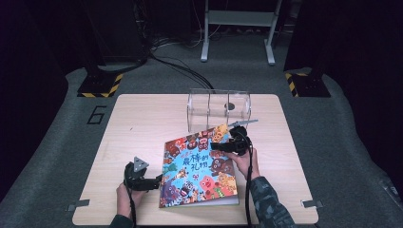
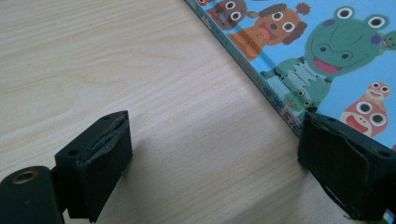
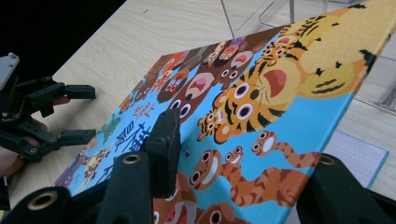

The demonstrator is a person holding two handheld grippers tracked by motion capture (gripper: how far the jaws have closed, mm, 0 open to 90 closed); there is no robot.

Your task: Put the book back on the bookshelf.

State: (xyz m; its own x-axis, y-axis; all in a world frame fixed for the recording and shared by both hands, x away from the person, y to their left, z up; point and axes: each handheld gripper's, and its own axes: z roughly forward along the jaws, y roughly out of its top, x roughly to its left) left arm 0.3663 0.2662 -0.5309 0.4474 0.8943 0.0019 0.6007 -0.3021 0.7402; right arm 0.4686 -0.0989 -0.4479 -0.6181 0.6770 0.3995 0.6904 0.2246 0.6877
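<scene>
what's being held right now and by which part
The right gripper is shut on the front cover of the picture book, at its free edge, lifting it. The left gripper holds nothing.

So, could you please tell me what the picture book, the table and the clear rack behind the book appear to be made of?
Picture book: glossy printed board cover, it looks stiff where the right gripper lifts it, with paper pages beneath.
Table: pale wood or wood-look laminate, matte, with visible grain.
Clear rack: transparent, probably acrylic; its edges catch the light.
</scene>
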